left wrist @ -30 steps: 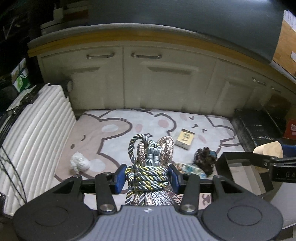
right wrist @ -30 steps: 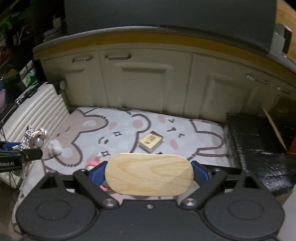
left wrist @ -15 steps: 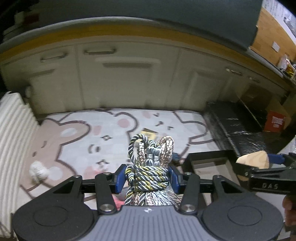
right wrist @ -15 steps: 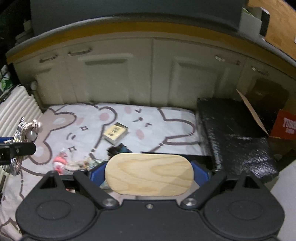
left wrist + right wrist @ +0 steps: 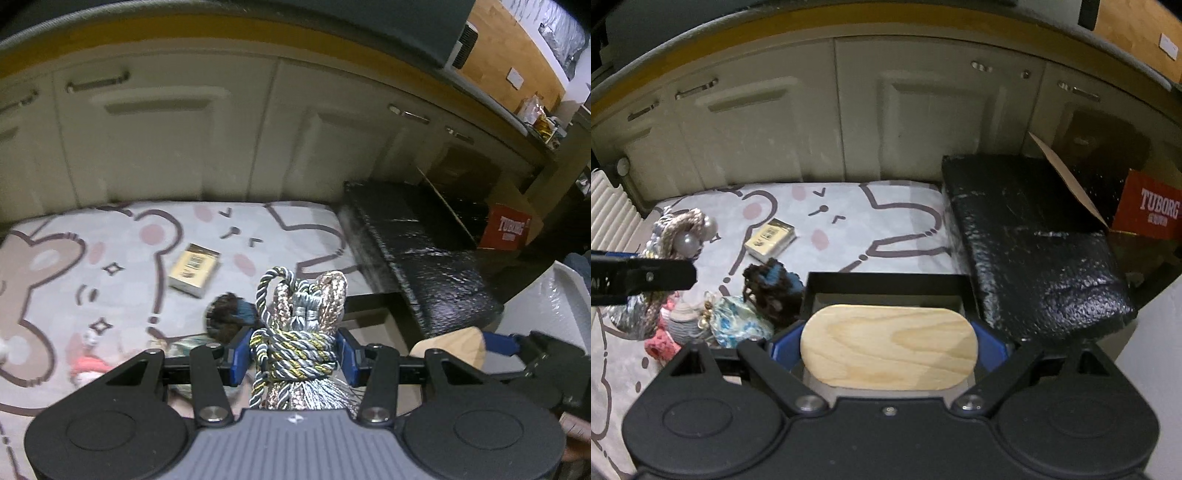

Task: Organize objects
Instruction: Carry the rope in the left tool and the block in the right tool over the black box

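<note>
rope bundle (image 5: 293,341) | lower end hidden behind left gripper (image 5: 293,356) | clamped

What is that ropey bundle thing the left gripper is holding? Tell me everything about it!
The rope bundle is a tassel of twisted cords in grey-blue, yellow-flecked and beige-gold, wound around the middle, with loops on top and silvery fringe below. Two shiny pearl-like beads sit near its loops. It stands roughly upright, squeezed between the blue pads of the left gripper, held above the bear-print mat.

Knotted grey-gold rope bundle (image 5: 295,347) stands upright; oval wooden board (image 5: 888,347) lies flat above black tray (image 5: 886,286).
</note>
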